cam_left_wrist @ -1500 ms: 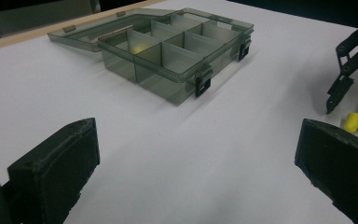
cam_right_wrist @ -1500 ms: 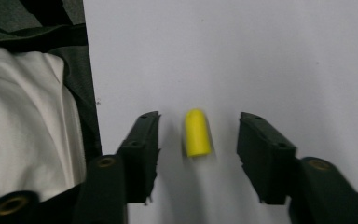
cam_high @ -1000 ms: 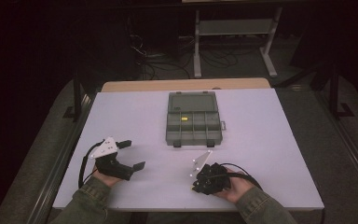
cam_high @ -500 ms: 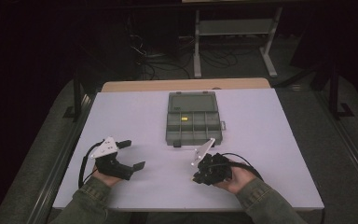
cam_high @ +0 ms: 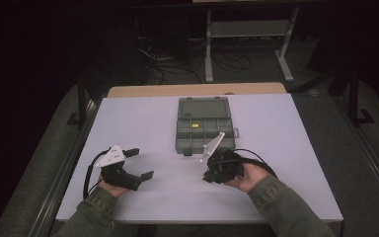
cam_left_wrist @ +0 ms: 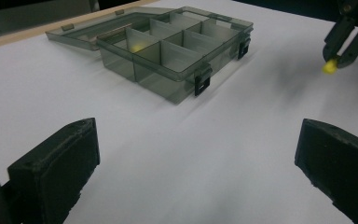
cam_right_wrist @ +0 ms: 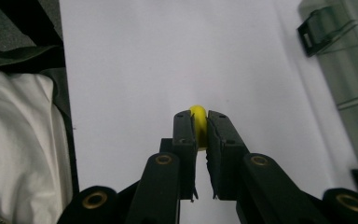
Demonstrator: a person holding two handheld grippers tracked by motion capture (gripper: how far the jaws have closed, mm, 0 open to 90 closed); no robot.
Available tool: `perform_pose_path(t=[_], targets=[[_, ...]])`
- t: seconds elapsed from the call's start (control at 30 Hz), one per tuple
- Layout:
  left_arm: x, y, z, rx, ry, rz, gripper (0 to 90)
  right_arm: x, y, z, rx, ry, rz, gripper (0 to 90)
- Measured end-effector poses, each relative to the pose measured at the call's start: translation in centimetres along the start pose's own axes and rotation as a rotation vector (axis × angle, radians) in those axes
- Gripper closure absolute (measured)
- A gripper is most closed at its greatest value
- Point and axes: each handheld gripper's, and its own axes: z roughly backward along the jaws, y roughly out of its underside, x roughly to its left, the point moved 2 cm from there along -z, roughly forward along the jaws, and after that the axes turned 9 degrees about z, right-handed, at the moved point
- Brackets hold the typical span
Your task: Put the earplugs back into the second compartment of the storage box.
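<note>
A smoky clear compartment box (cam_high: pixel 205 126) lies open at the middle of the white table, its lid folded back; it also appears in the left gripper view (cam_left_wrist: pixel 177 46). One small yellow piece (cam_high: pixel 195 125) sits in a compartment. My right gripper (cam_high: pixel 208 175) is lifted off the table just in front of the box, shut on another small yellow piece (cam_right_wrist: pixel 198 116) that pokes out past the tips. The left gripper view shows that gripper (cam_left_wrist: pixel 347 39) and the yellow piece (cam_left_wrist: pixel 329 67) hanging above the table. My left gripper (cam_high: pixel 140 164) rests at the front left, open and holding nothing.
The white table top (cam_high: pixel 286 148) ends in a wooden strip (cam_high: pixel 197 90) behind the box. Dark floor, cables and a metal stand (cam_high: pixel 246 39) lie beyond. A white cloth (cam_right_wrist: pixel 23 149) shows past the table edge in the right gripper view.
My right hand has lifted and moved away from the front edge toward the box, still gripping the yellow piece. The left hand has stayed put.
</note>
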Motion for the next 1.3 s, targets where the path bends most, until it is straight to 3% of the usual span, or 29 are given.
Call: perform_pose_path(t=[0.33,0.77,1.3], targets=[[0.0,0.0,0.1,0.0,0.0,-0.003,0.0,-2.5,-1.2,0.9,-0.002,-0.001,0.001,81.0],[0.0,0.0,0.1,-0.002,0.004,-0.001,0.0,-5.6,-2.9,0.6,0.059,0.002,-0.016,80.8],[-0.1,-0.1,0.1,-0.006,0.007,0.001,0.0,-8.7,-4.9,2.2,0.05,0.066,-0.015,80.9]])
